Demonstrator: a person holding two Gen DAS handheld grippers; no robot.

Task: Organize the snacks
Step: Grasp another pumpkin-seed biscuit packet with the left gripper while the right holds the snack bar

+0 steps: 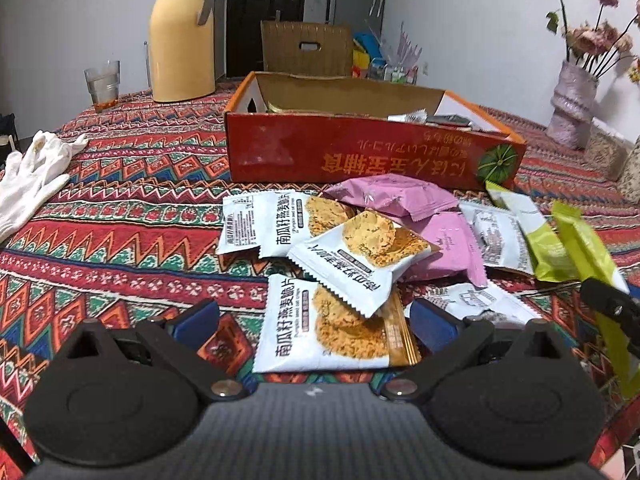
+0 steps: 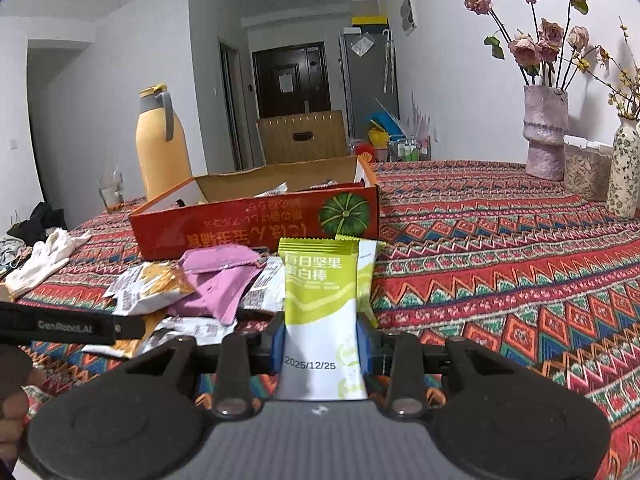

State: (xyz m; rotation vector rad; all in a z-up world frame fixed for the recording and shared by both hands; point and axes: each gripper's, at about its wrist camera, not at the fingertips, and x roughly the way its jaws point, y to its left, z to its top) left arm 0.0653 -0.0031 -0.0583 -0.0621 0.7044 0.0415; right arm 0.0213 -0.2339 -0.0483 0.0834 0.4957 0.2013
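While the patterned tablecloth (image 1: 120,208) covers the whole table, the largest thing on it is the open red cardboard box (image 1: 360,152), which stands toward the far side with a green pumpkin printed on its front wall and a few wrappers lying inside. Behind it to the left stands a yellow thermos jug (image 1: 182,40) with a drinking glass (image 1: 103,84) beside it, and at the far right a pale vase (image 2: 546,132) holds dried roses. A white glove (image 1: 36,172) lies flat near the left edge of the cloth.

Just in front of the box the loose snacks sit in a heap: pink packets (image 1: 400,196) nearest the box wall, white oat-crisp packets (image 1: 352,252) overlapping one another in the middle, and green packets (image 1: 548,248) at the right side of the pile.

The left gripper (image 1: 312,320) hangs low over the near edge of the heap with its blue-padded fingers (image 1: 196,320) spread wide; one white oat-crisp packet (image 1: 328,328) lies on the cloth between them, and the pads do not press it.

The right gripper (image 2: 322,340) pinches a green and white nut bar (image 2: 320,304) upright between its blue pads, clear of the cloth, with its lower end deep in the jaws and its top standing in front of the box wall. A second green packet shows just behind it; whether that one is also clamped cannot be told.
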